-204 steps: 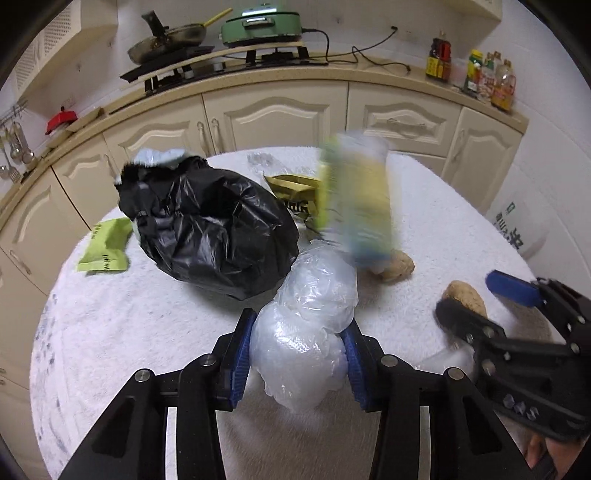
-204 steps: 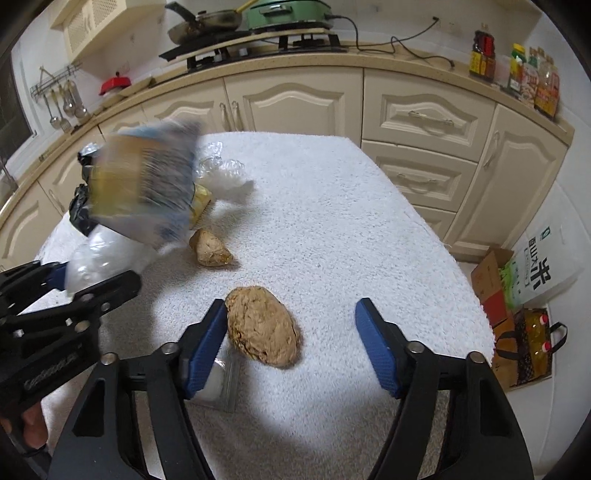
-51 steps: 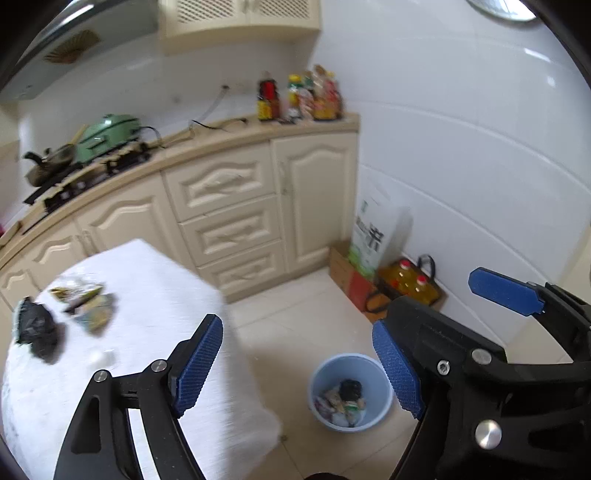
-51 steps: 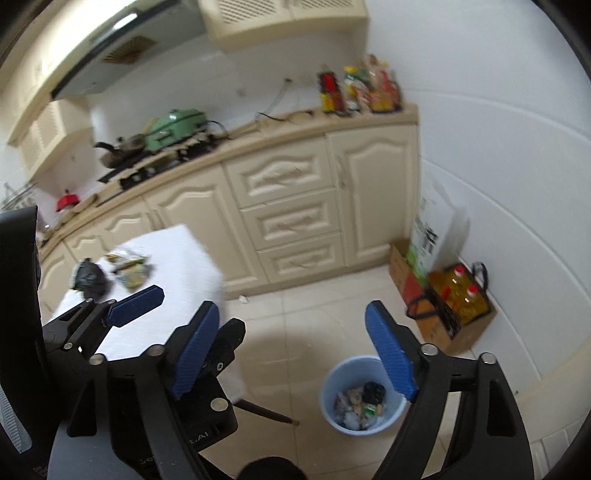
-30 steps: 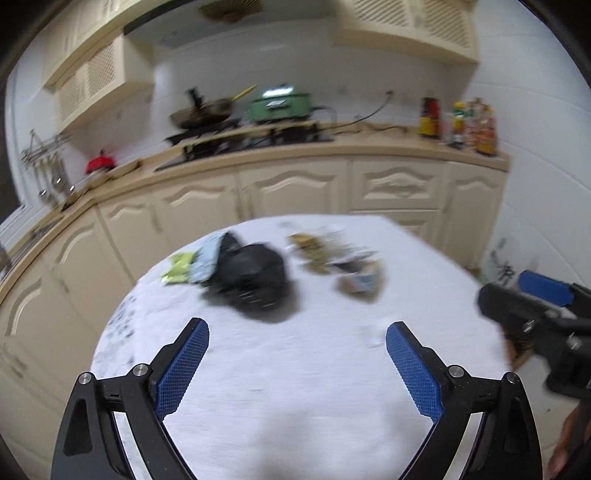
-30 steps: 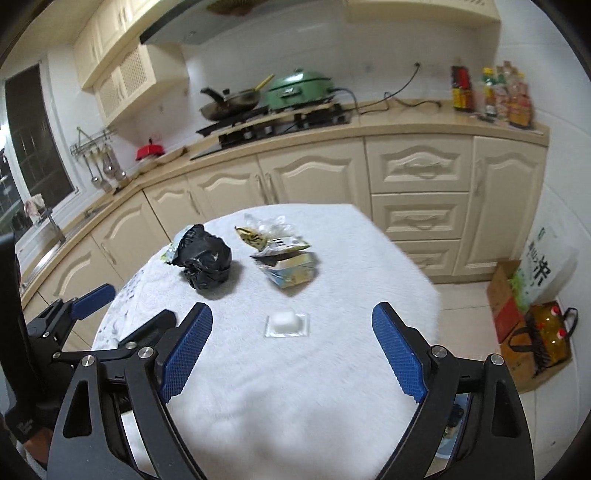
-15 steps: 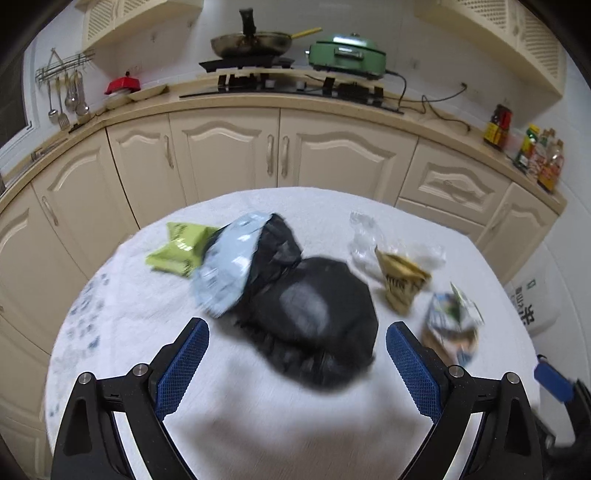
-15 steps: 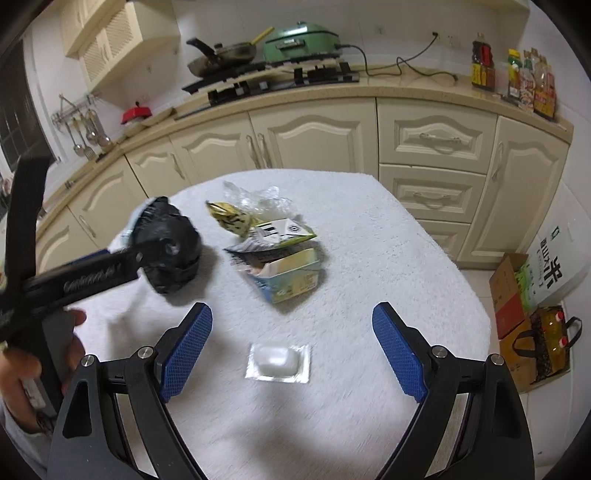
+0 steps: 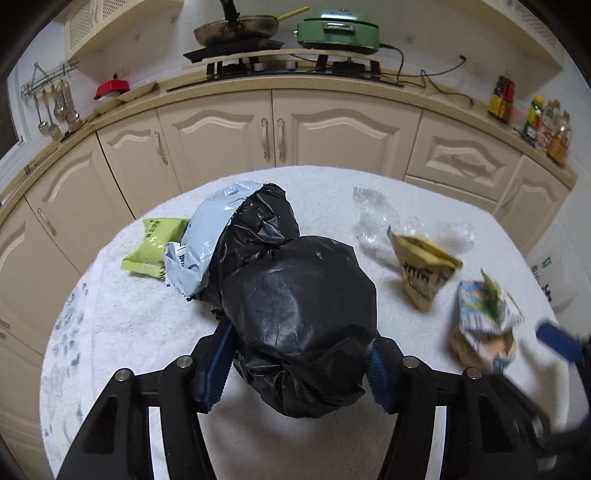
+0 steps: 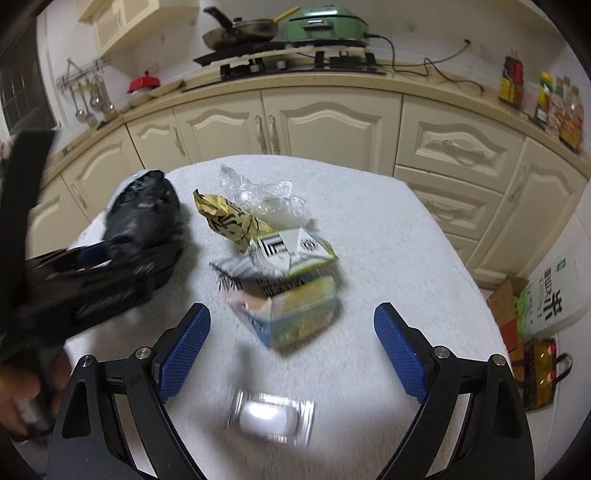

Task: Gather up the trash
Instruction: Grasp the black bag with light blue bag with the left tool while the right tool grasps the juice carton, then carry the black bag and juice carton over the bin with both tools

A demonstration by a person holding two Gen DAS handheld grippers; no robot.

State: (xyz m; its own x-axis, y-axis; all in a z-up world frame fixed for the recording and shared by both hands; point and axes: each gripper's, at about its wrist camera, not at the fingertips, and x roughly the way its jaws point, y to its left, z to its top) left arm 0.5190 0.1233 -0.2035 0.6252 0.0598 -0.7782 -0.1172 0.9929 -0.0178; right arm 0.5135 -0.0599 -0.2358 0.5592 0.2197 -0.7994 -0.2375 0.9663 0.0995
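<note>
Two hand-held grippers: left hand-held gripper [image 9: 299,363] clenched on black bag [image 9: 299,317]; right hand-held gripper [image 10: 291,347] spread wide above crushed carton [image 10: 284,295].

Black bag [image 9: 299,321] hides the left jaws' pads; blister pack [image 10: 271,417] blurred, perhaps.

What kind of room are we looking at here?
Most likely a home kitchen: a frying pan and a green electric cooker sit on the stove, cream cabinets run below the counter, and utensils hang on the wall.
</note>
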